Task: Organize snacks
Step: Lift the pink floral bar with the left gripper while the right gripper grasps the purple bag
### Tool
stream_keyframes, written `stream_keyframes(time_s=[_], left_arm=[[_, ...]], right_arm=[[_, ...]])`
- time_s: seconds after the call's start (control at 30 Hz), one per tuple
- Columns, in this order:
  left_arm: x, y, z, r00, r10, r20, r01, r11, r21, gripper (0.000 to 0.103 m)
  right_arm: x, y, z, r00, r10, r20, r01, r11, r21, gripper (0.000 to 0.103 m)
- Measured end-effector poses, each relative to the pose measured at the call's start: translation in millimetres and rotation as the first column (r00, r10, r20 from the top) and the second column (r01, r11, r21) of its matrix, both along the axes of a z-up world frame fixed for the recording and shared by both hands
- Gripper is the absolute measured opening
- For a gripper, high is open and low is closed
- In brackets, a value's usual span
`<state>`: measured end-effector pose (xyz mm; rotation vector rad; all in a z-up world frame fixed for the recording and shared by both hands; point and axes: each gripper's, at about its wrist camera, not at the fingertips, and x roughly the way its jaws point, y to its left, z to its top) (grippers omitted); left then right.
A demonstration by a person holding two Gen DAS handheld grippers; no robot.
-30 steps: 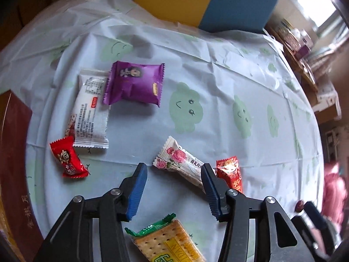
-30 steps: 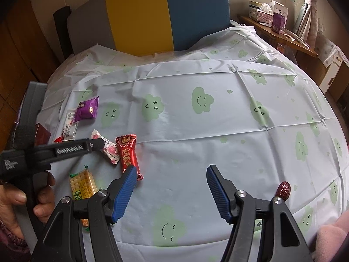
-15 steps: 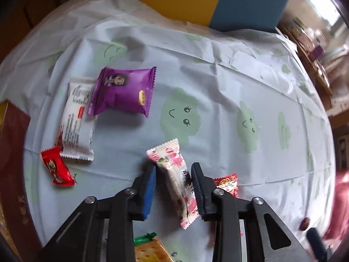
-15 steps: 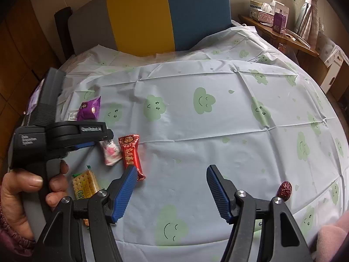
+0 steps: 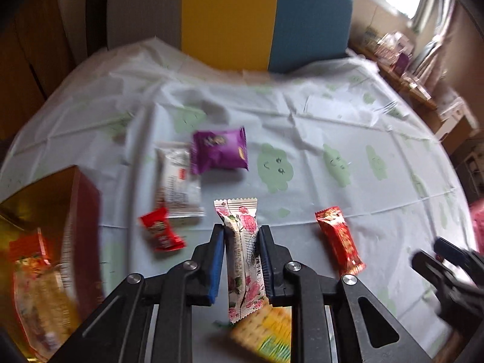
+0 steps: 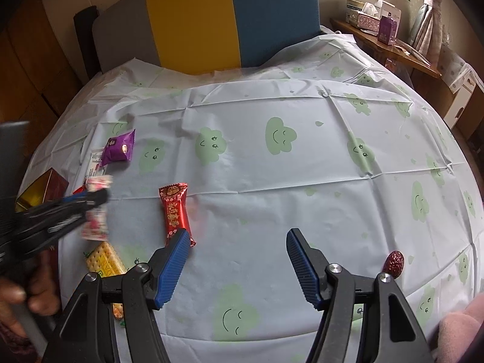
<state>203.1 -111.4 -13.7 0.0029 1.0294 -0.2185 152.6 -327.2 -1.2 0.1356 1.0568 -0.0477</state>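
My left gripper (image 5: 241,236) is shut on a white rose-print candy bar (image 5: 244,257) and holds it lifted above the table; it also shows in the right wrist view (image 6: 96,208). A red-and-gold box (image 5: 75,227) with snacks inside stands at the left. A purple packet (image 5: 219,151), a white packet (image 5: 178,184), a small red candy (image 5: 160,234), a long red bar (image 5: 340,240) and a cracker pack (image 5: 266,329) lie on the cloth. My right gripper (image 6: 237,252) is open and empty, its left finger next to the long red bar (image 6: 175,211).
The table has a pale cloth with green clouds (image 6: 281,136). A red date (image 6: 394,261) lies near the right front edge. A yellow and blue chair back (image 6: 230,18) stands behind the table. A side shelf with boxes (image 6: 378,21) is at the far right.
My left gripper closed on the rose-print candy bar, lifted it off the cloth and swung left toward the box. The right gripper stayed still and open.
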Motion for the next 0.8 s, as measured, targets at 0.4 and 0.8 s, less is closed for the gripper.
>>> stream_keyframes(time_s=[0.4, 0.8], left_arm=[[-86, 52, 14, 0.993, -0.094, 0.067, 0.097, 0.994, -0.054, 0.023], [-143, 60, -9, 0.983, -0.172, 0.064, 0.175, 0.983, -0.057, 0.023]], right_arm=[[5, 34, -19, 0.987, 0.142, -0.073, -0.137, 0.988, 0.071, 0.067], [104, 115, -22, 0.966, 0.253, -0.056, -0.236, 0.947, 0.216, 0.077]])
